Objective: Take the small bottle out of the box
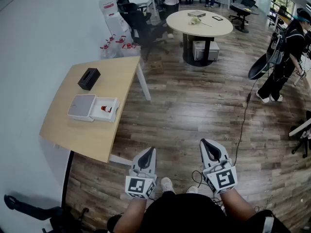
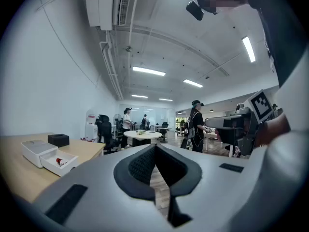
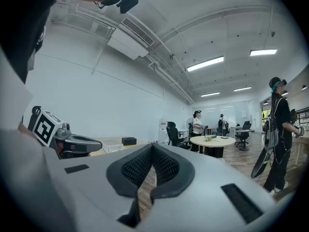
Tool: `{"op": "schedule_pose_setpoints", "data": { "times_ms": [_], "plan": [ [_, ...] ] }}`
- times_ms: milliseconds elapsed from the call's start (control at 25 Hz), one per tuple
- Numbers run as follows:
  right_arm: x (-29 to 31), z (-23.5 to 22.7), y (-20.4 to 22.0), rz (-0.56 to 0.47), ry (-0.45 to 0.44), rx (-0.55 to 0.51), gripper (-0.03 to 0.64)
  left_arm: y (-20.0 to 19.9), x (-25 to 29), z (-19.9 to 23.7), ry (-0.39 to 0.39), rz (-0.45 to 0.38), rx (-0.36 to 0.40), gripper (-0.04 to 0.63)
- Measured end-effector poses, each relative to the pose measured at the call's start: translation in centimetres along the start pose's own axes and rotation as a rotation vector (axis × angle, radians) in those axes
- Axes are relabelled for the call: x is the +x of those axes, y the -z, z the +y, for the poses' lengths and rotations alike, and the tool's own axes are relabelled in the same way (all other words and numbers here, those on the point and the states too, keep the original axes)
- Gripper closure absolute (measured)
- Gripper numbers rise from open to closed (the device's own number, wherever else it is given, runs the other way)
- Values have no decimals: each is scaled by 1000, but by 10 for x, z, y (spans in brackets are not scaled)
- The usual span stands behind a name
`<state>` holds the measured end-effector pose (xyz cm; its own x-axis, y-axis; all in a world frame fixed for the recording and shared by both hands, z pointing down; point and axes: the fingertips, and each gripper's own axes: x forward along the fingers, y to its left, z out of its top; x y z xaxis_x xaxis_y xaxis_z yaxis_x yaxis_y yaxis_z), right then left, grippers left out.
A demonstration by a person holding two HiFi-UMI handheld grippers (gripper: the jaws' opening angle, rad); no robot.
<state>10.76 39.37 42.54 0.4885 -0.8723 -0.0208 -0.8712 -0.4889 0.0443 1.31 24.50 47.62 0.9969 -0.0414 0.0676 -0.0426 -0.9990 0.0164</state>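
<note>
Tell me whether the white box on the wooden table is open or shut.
Open. The white box has one half uncovered, and the small bottle shows inside that half in the head view.

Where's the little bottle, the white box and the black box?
small bottle (image 1: 105, 109): head view, on its red body.
white box (image 1: 81, 107): head view, on the grey-topped half.
black box (image 1: 89, 78): head view, on its top.
</note>
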Motion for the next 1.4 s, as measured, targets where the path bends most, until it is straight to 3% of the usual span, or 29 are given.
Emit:
{"op": "schedule_pose_setpoints", "data": {
  "times_ms": [440,760,1160,1280,1400],
  "plan": [
    [33,4,1,9,15,22,604,-4,10,35,-1,-10,-8,581],
    [90,32,3,41,-27,-3,604,5,8,94,-38,-1,-40,581],
    [163,78,4,38,-103,-32,590,1,3,165,-64,-12,-22,581],
    [182,96,5,95,-160,-98,547,-3,-1,181,-87,-22,-7,581],
    [202,109,10,87,-233,-130,444,-8,-4,196,-113,-31,9,581]
  ]
}}
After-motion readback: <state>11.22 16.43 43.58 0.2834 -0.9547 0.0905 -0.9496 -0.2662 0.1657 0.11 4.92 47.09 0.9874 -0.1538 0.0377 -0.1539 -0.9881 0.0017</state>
